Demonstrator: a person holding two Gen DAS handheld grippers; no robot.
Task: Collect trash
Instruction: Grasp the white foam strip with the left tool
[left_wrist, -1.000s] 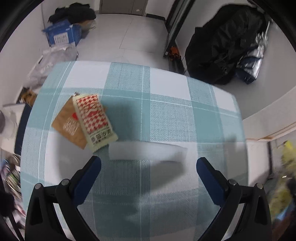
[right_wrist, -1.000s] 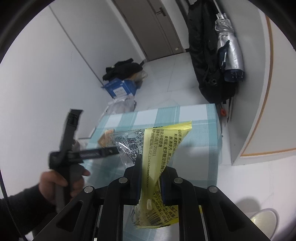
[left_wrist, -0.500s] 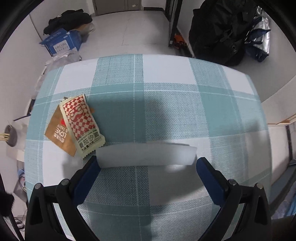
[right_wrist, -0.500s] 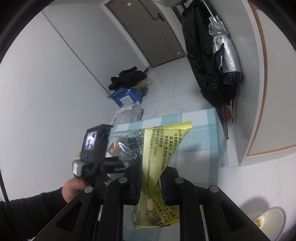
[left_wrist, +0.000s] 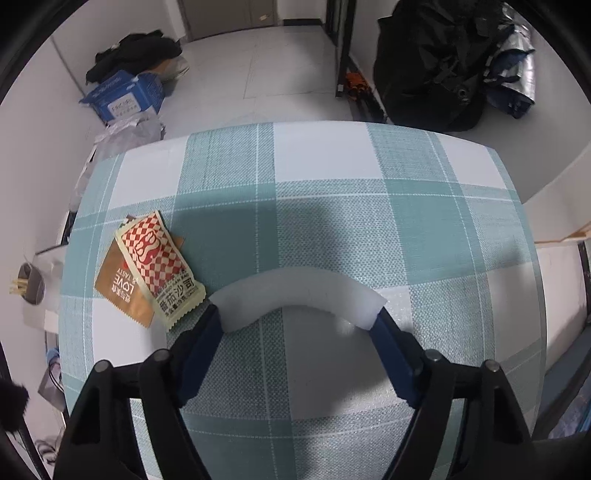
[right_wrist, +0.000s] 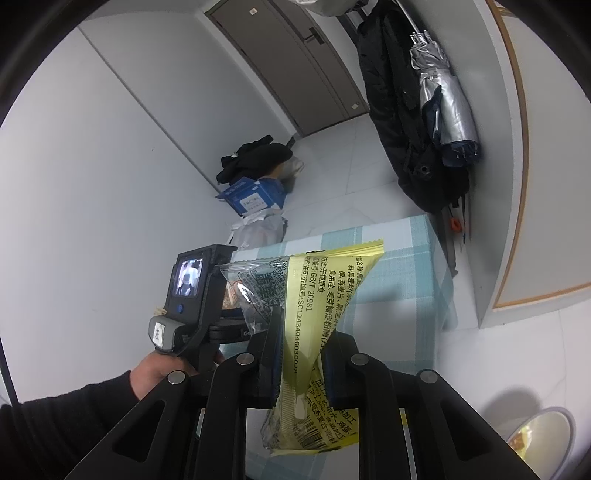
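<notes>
On checked tablecloth (left_wrist: 332, 177), left gripper (left_wrist: 299, 317), jaws just closing, squeezes white foam strip (left_wrist: 295, 295) into an arch; right gripper (right_wrist: 301, 354) clamps yellow wrapper (right_wrist: 314, 332)

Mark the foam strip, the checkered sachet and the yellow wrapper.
foam strip (left_wrist: 295, 290): left wrist view, middle of the bowed strip.
checkered sachet (left_wrist: 155, 254): left wrist view, red-checked panel.
yellow wrapper (right_wrist: 325, 280): right wrist view, printed upper part above the fingers.
</notes>
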